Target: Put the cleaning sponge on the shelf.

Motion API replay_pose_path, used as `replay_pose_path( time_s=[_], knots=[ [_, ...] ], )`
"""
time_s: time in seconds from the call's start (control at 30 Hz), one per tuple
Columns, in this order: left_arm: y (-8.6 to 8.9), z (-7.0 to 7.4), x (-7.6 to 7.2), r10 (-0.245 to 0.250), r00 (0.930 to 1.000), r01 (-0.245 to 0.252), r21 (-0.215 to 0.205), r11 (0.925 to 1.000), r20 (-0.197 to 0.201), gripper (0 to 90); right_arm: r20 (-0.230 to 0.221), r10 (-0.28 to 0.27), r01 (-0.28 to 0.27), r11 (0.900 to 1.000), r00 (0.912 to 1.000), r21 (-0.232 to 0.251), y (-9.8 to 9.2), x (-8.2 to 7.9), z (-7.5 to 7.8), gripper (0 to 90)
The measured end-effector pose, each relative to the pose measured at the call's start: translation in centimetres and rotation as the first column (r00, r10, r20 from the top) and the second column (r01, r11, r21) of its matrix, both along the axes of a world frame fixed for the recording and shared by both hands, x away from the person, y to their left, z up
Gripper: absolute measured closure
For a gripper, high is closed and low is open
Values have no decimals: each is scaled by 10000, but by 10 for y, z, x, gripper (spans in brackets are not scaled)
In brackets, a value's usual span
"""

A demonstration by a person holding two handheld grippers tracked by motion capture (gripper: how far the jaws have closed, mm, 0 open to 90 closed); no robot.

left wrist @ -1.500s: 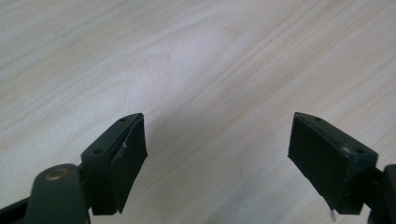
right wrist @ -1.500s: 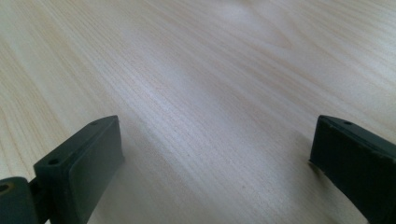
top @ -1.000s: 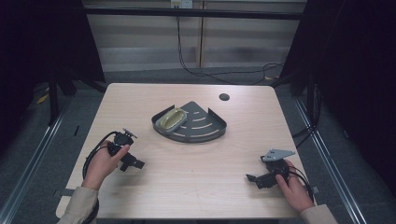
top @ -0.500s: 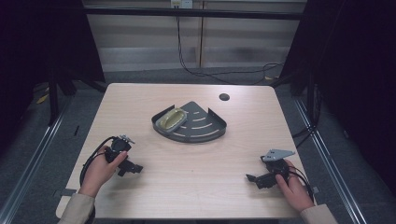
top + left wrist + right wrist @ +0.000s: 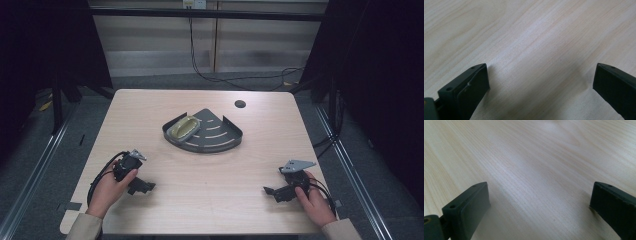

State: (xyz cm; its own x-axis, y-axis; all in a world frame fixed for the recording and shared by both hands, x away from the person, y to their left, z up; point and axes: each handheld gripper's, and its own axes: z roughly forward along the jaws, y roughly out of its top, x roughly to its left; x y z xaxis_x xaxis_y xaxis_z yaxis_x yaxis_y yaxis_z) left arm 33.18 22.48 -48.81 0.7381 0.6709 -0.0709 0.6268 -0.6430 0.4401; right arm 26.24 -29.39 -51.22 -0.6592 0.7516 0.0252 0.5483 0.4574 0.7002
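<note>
Down at the lower left of the high view, your left gripper (image 5: pixel 141 186) lies low on the pale wooden table (image 5: pixel 150 110), jaws spread wide with bare wood grain between them; they have just been opening and nothing sits between. Over at the lower right, your right gripper (image 5: pixel 272 193) rests on the table too, released, jaws far apart over plain wood. Up at the centre of the frame sits the dark grey fan-shaped metal tray (image 5: pixel 220 137), well apart from both grippers, with a yellowish oval dish (image 5: pixel 183 127) lying in its left corner. A small dark round hole (image 5: pixel 240 104) marks the tabletop beyond the tray.
</note>
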Motion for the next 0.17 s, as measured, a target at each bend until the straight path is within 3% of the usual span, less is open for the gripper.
replay_pose_path(
  time_s=[0.17],
  knots=[
    [1, -1, -2, -95, 9997, 95, -16, 10000, 235, 0, 1, 1, -1, 10000, 10000, 0, 0, 0, 0, 19]
  ],
)
